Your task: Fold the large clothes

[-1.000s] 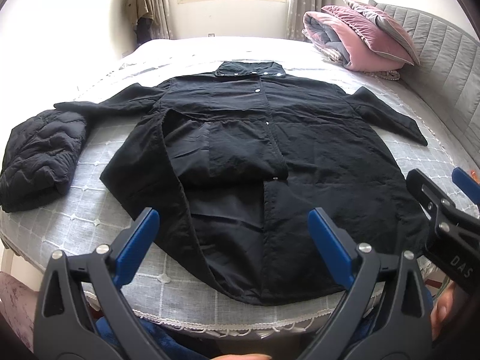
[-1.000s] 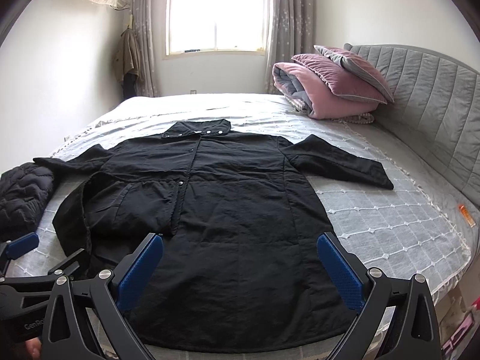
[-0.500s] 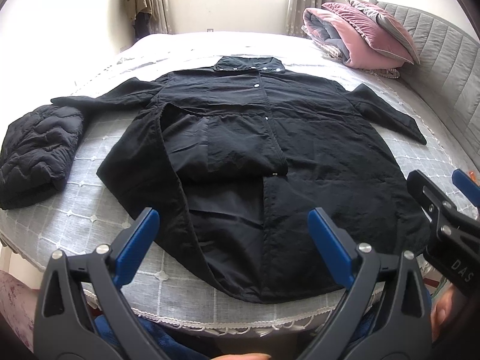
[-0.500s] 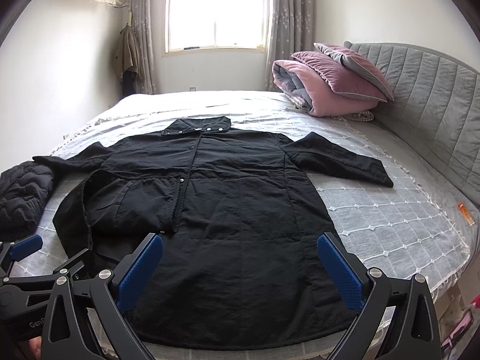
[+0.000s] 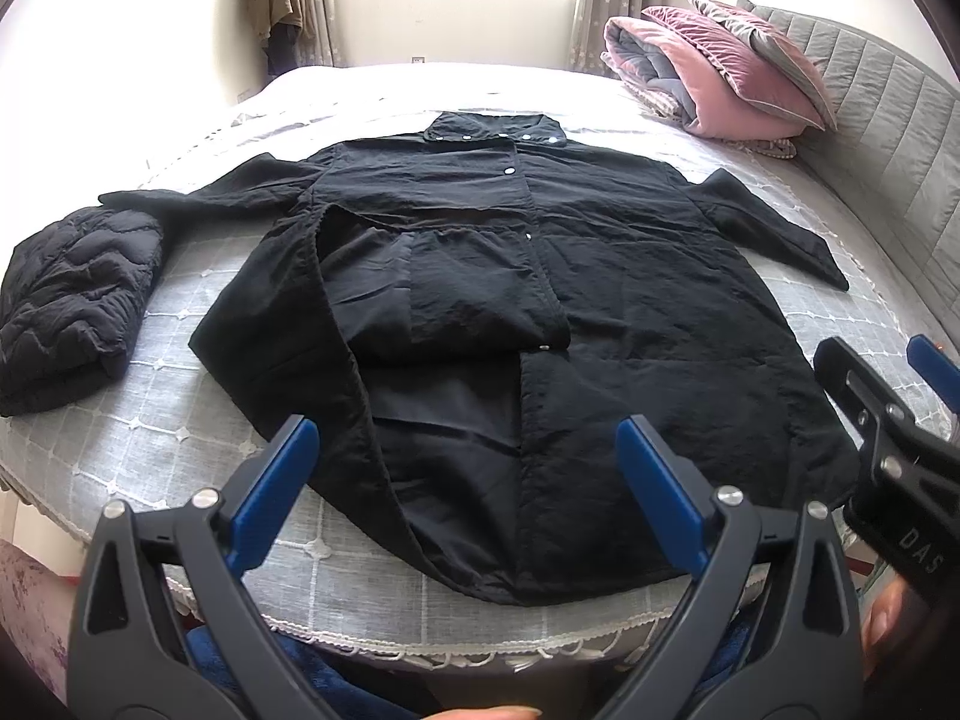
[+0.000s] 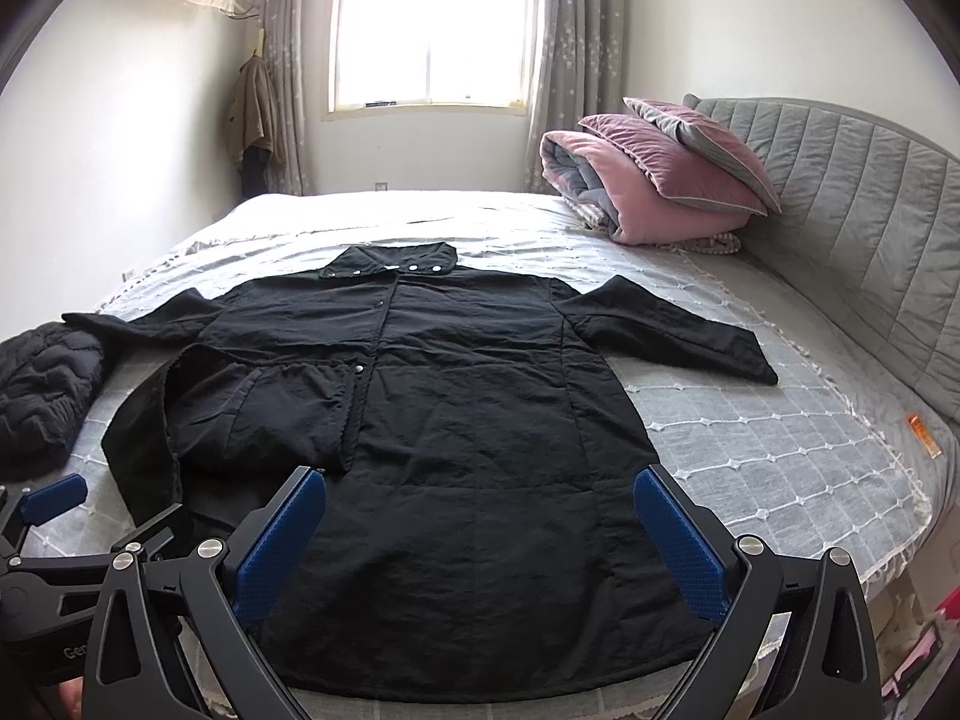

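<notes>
A long black coat (image 5: 600,276) (image 6: 480,420) lies flat on the bed, collar toward the window, both sleeves spread out. Its left front panel is flipped open, showing the lining. My left gripper (image 5: 465,456) hovers open above the coat's hem near the bed's front edge, holding nothing. My right gripper (image 6: 480,510) is open too, over the hem's right part, with nothing between its blue pads. Each gripper shows at the edge of the other's view.
A folded black puffer jacket (image 5: 66,300) sits at the bed's left edge. Pink and grey quilt and pillows (image 6: 660,180) are stacked by the grey headboard (image 6: 870,210). A small orange item (image 6: 921,435) lies at the right on the grey quilted bedspread (image 6: 750,438).
Both views have tilted slightly; the coat sits a little lower in the left wrist view and the right gripper has drawn a bit nearer the hem. Both grippers remain open and empty.
</notes>
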A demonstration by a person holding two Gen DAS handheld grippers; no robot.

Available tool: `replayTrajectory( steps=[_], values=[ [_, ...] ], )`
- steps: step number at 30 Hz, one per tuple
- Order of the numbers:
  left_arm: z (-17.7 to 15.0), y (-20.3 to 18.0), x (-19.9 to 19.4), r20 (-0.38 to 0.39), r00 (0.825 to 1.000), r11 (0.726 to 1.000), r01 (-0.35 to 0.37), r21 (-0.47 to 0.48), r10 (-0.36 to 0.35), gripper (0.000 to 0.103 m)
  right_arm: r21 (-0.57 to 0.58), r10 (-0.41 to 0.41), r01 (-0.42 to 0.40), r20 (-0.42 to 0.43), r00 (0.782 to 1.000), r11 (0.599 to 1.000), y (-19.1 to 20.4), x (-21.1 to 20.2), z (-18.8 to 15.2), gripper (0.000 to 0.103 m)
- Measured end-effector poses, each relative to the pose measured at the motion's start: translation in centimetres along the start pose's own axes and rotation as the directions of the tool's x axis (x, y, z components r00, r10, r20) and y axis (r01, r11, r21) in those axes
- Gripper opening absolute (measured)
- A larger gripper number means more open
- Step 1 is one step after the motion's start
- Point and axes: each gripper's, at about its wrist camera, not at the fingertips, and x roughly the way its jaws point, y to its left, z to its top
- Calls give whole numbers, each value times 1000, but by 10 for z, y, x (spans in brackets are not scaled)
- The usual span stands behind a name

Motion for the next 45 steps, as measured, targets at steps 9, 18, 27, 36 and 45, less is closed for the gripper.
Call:
replayTrajectory(
  steps=[9,18,27,36,45],
  values=[
    [0,0,-1,1,1000,1000,1,-7,-1,99,3,-9,9,5,1000,1000,0,-1,2,103],
    [0,2,-1,-6,1000,1000,3,-10,-3,99,19,10,-10,-12,1000,1000,-4,0,1,103],
    [-2,-1,1,-13,1000,1000,0,-1,0,99,0,29,-29,-58,998,1000,2,5,-4,103],
    [7,30,18,-24,997,997,-77,-22,76,99,-2,55,-55,-102,993,998,-2,16,-9,103],
    [36,74,105,-116,933,940,-341,20,341,99,176,-17,66,-270,963,982,-85,58,-30,103]
  ],
)
